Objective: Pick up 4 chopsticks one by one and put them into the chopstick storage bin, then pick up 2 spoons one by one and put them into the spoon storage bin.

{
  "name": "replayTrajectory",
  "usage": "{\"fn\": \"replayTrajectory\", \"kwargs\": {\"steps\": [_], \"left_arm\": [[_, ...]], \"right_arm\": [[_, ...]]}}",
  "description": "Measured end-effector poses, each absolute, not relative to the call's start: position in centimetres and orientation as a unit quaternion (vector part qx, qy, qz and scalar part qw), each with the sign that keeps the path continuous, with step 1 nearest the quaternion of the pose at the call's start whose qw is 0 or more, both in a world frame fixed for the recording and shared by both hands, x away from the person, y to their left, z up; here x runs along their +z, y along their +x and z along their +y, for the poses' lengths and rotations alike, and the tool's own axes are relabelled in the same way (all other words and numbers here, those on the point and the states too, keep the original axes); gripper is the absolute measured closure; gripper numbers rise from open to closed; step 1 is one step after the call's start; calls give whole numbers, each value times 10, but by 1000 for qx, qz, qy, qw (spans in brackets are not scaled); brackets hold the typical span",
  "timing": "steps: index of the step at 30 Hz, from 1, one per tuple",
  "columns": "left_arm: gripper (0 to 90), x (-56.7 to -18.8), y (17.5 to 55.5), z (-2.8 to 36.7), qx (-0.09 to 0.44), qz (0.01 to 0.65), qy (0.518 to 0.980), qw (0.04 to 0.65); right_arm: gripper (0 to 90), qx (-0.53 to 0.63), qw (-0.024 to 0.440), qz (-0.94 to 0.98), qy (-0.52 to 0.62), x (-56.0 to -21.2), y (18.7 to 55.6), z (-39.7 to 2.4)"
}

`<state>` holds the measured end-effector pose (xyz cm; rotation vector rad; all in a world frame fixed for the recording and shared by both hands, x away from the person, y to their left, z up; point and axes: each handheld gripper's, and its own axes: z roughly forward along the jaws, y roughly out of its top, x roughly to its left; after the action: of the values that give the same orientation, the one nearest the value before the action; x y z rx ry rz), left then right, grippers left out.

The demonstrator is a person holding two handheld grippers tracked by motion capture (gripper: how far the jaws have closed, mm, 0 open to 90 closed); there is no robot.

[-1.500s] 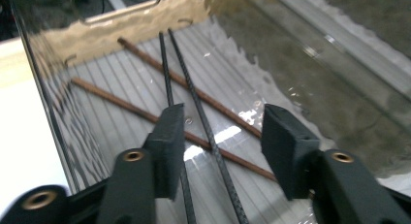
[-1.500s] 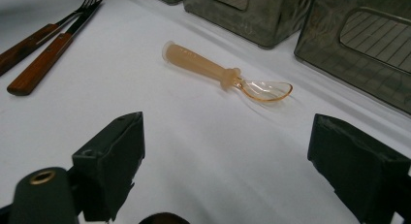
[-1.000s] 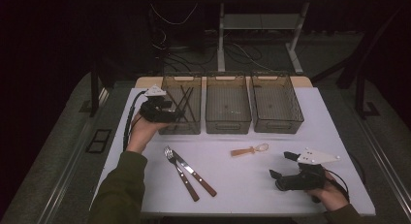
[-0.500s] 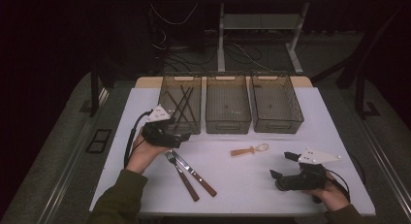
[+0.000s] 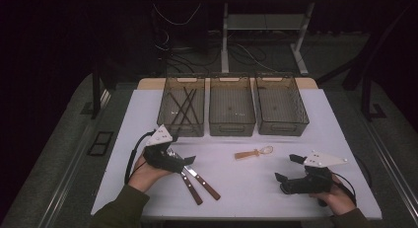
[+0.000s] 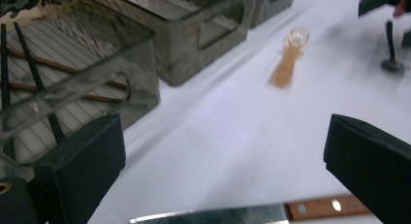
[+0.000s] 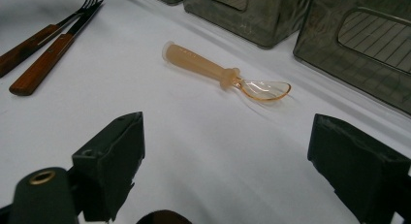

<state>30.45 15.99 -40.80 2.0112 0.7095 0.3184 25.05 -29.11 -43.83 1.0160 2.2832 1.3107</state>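
On the left of the white table (image 5: pixel 315 119), your left gripper (image 5: pixel 183 162) hangs low over the wooden-handled table knife (image 5: pixel 203 181) and the wooden-handled fork (image 5: pixel 190 186), which lie side by side in front of you. Its black jaws have just been opening and stand wide apart with nothing between them; the knife blade lies on the table just below them, untouched as far as you can tell.

Just behind that hand sits the left smoked-plastic bin (image 5: pixel 165 120), holding several thin dark sticks (image 5: pixel 183 107). To its right stand the middle smoked-plastic bin (image 5: pixel 231 127) and the right smoked-plastic bin (image 5: pixel 301 120), all three in a row at the far edge.

In front of the middle bin lies a small translucent orange plastic spoon (image 5: pixel 253 152), alone on the white surface, between your two hands.

At the right, your right gripper (image 5: pixel 286 168) rests near the table's front edge, pointing toward the spoon. Its jaws are spread wide and hold nothing.
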Motion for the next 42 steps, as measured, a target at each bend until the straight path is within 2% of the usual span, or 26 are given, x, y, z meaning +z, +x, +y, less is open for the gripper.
{"fn": "replayTrajectory", "kwargs": {"steps": [11, 33, 35, 37, 42], "left_arm": [[9, -430, 274, 163, 109, 266, 833, 472], [9, -438, 272, 166, 95, 262, 846, 454], [9, -438, 273, 166, 94, 263, 846, 454], [9, -438, 273, 166, 94, 261, 848, 451], [9, -439, 273, 164, 93, 261, 849, 449]], "right_arm": [[134, 455, 160, 801, 355, -438, 251, -291], [135, 441, 134, 808, 368, -428, 254, -313], [162, 422, 135, 818, 368, -425, 254, -319], [261, 411, 130, 821, 375, -423, 254, -326], [573, 393, 119, 823, 391, -423, 253, -340]]}}
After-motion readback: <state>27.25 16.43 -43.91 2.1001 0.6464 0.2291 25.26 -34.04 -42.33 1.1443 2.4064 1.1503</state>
